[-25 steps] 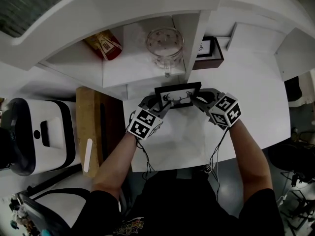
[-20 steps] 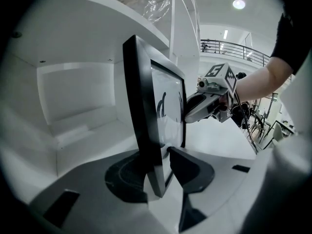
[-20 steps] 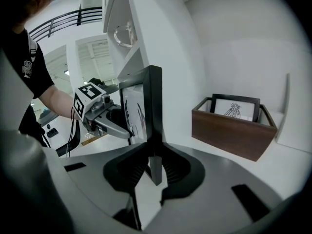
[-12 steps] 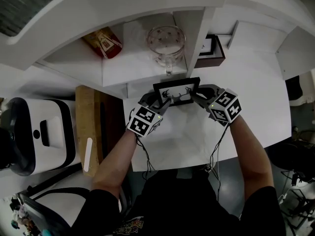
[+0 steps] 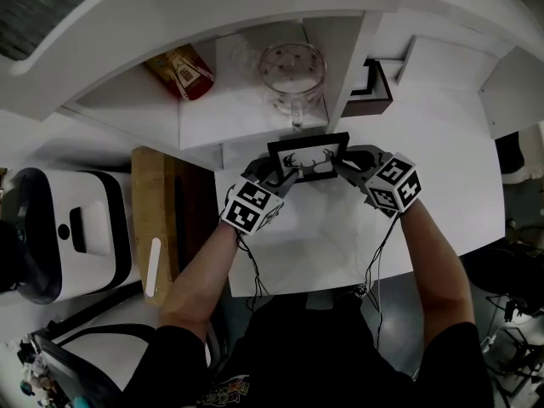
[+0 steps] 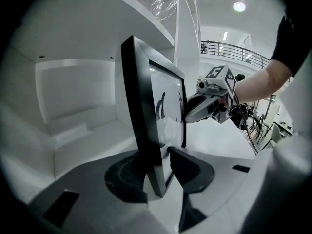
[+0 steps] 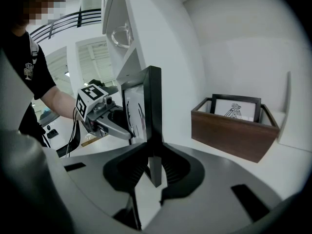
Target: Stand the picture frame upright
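The black picture frame (image 5: 308, 155) with a deer-antler print stands nearly upright on the white tabletop (image 5: 442, 168), just in front of the shelf unit. My left gripper (image 5: 276, 179) is shut on its left edge. In the left gripper view the frame (image 6: 146, 126) sits edge-on between the jaws of the left gripper (image 6: 158, 172). My right gripper (image 5: 344, 167) is shut on the right edge, and in the right gripper view that gripper (image 7: 153, 167) pinches the frame (image 7: 153, 116) tightly. Each gripper shows in the other's view: the right gripper (image 6: 204, 106) and the left gripper (image 7: 105, 113).
A brown wooden box (image 7: 236, 130) holding another framed picture stands at the back right, near the shelf wall (image 5: 353, 49). On the shelf are a glass mug (image 5: 291, 70) and a red packet (image 5: 181, 70). A wooden board (image 5: 153, 219) and a white appliance (image 5: 76, 232) lie to the left.
Both grippers have carried the frame a little farther toward the shelf, and it stands slightly more upright. The grips have not changed.
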